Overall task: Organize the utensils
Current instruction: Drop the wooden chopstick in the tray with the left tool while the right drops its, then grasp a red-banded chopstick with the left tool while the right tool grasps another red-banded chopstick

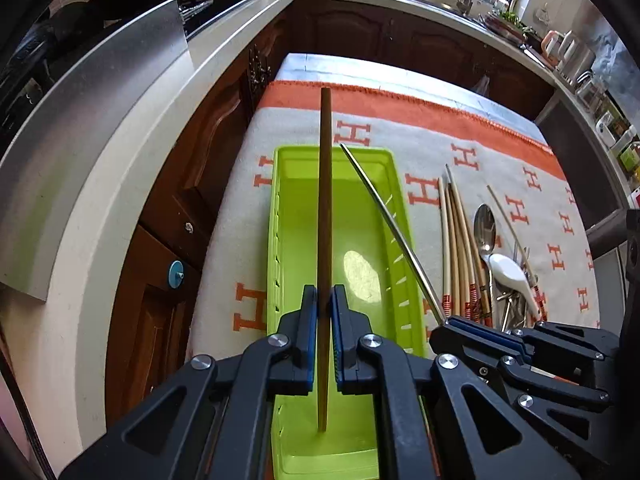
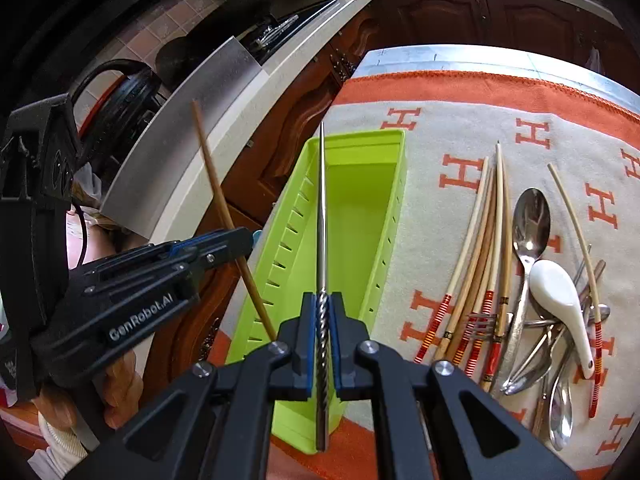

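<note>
My left gripper [image 1: 324,300] is shut on a brown wooden chopstick [image 1: 325,200] that points away over the lime green utensil tray [image 1: 288,208]. The right gripper [image 2: 324,308] is shut on a metal chopstick [image 2: 322,208] with a twisted grip, held above the same green tray [image 2: 360,200]. Each gripper shows in the other view: the right gripper [image 1: 448,322] with the metal chopstick [image 1: 384,220] at the tray's right edge, the left gripper [image 2: 244,240] with the wooden chopstick [image 2: 224,208] left of the tray. The tray looks empty inside.
A pile of bamboo chopsticks [image 2: 480,260], metal spoons [image 2: 530,224], a fork [image 2: 480,326] and a white ceramic spoon [image 2: 560,296] lies on the orange-and-cream cloth [image 2: 580,148] right of the tray. A pale countertop [image 1: 140,140] and dark wooden cabinets [image 1: 200,168] run along the left and far sides.
</note>
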{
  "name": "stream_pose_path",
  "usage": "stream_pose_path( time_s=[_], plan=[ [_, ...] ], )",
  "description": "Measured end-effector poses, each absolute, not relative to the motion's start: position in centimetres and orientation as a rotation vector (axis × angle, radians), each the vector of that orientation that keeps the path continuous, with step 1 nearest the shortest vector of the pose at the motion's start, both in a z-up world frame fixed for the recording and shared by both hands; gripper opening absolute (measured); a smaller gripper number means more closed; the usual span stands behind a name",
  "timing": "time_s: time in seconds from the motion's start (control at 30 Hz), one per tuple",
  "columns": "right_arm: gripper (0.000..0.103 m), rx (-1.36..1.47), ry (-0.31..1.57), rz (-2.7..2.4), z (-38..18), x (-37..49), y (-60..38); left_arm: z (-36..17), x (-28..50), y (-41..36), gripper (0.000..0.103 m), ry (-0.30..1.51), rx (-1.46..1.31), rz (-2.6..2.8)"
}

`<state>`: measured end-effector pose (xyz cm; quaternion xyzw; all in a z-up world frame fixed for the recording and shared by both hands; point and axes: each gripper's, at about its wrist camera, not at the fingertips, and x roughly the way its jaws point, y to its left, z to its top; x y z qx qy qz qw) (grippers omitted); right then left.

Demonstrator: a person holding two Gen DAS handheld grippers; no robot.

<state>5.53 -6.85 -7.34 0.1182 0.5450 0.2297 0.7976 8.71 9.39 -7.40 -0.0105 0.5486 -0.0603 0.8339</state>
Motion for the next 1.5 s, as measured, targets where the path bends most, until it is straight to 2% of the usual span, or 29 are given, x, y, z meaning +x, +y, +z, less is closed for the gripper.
stream_pose_path(
  time_s=[0.07, 0.1, 0.13, 0.17, 0.3, 0.33, 0.4, 0.53, 0.73, 0.87, 0.97, 1.33, 1.5],
  plan=[
    [0.007, 0.258, 1.193, 0.491, -8.3, 6.0, -6.0, -8.5, 8.6, 9.0, 0.005, 1.181, -0.01, -0.141],
    [0.007, 0.258, 1.202, 0.487, -8.6, 6.2, -5.7, -9.0, 8.6, 8.8, 0.009, 1.189, -0.013, -0.147],
    [0.007, 0.254, 1.205, 0.47, -8.8, 6.4, -5.5, -9.3, 8.6, 8.8, 0.021, 1.193, -0.018, -0.151],
    [0.007, 0.249, 1.204, 0.455, -8.9, 6.5, -5.3, -9.4, 8.5, 8.8, 0.024, 1.19, -0.02, -0.146],
    [0.008, 0.255, 1.213, 0.42, -9.5, 6.7, -5.5, -9.3, 8.3, 9.8, 0.062, 1.146, -0.044, -0.096],
    [0.008, 0.26, 1.217, 0.417, -9.6, 6.7, -5.8, -9.1, 8.2, 10.3, 0.069, 1.124, -0.063, -0.087],
    [0.008, 0.261, 1.222, 0.414, -9.7, 6.8, -5.9, -8.5, 7.8, 11.1, 0.074, 1.076, -0.114, -0.083],
    [0.008, 0.242, 1.2, 0.413, -9.3, 6.4, -6.5, -7.5, 7.2, 11.9, 0.074, 1.011, -0.156, -0.081],
    [0.01, 0.222, 1.114, 0.405, -7.6, 5.4, -8.3, -6.8, 6.5, 11.6, 0.074, 1.037, -0.178, -0.13],
    [0.016, 0.191, 1.026, 0.409, -5.6, 4.3, -9.7, -6.1, 5.9, 10.9, 0.074, 1.03, -0.196, -0.157],
    [0.017, 0.147, 0.973, 0.419, -4.2, 3.4, -10.9, -5.4, 5.5, 10.5, 0.074, 1.015, -0.21, -0.172],
    [0.017, 0.193, 1.034, 0.246, -2.8, 2.3, -17.9, -2.9, 4.5, 6.4, 0.075, 0.962, -0.147, -0.223],
    [0.017, 0.178, 0.988, 0.176, -2.3, 1.6, -20.8, -3.0, 4.6, 3.6, 0.075, 0.958, -0.099, -0.247]
  ],
)
